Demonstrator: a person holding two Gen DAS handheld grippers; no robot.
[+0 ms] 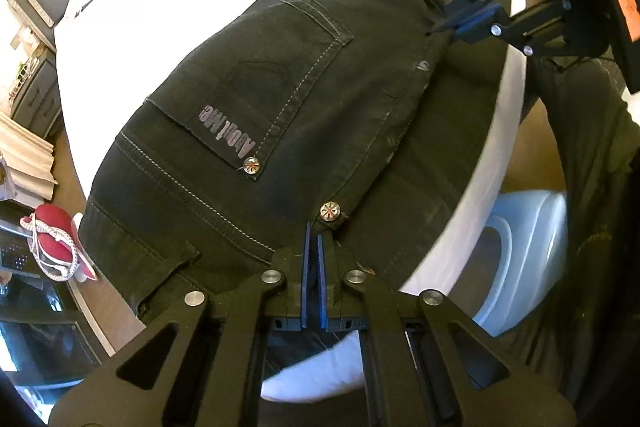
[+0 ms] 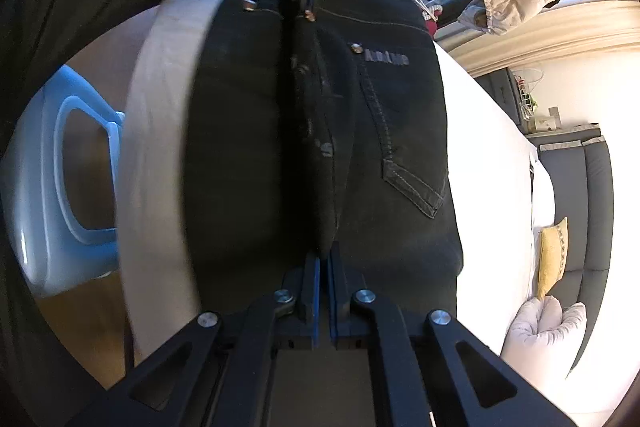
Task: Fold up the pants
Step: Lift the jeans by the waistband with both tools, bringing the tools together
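Black jeans [image 1: 280, 99] lie on a white bed [image 1: 160, 11], back pocket with grey lettering facing up. My left gripper [image 1: 313, 231] is shut on the waistband edge of the jeans beside a metal rivet. My right gripper [image 2: 324, 255] is shut on the opposite end of the waistband of the jeans [image 2: 392, 131], which hang folded over the bed's edge [image 2: 160, 131]. Each gripper shows in the other's view: the right one [image 1: 444, 27] at upper right, the left one [image 2: 308, 11] at top centre.
A pale blue plastic stool [image 1: 528, 251] stands on the wooden floor beside the bed, also in the right wrist view [image 2: 52, 163]. A yellow cushion [image 2: 552, 255] and white pillow [image 2: 548, 331] lie near a grey headboard. A red shoe [image 1: 52, 247] sits at left.
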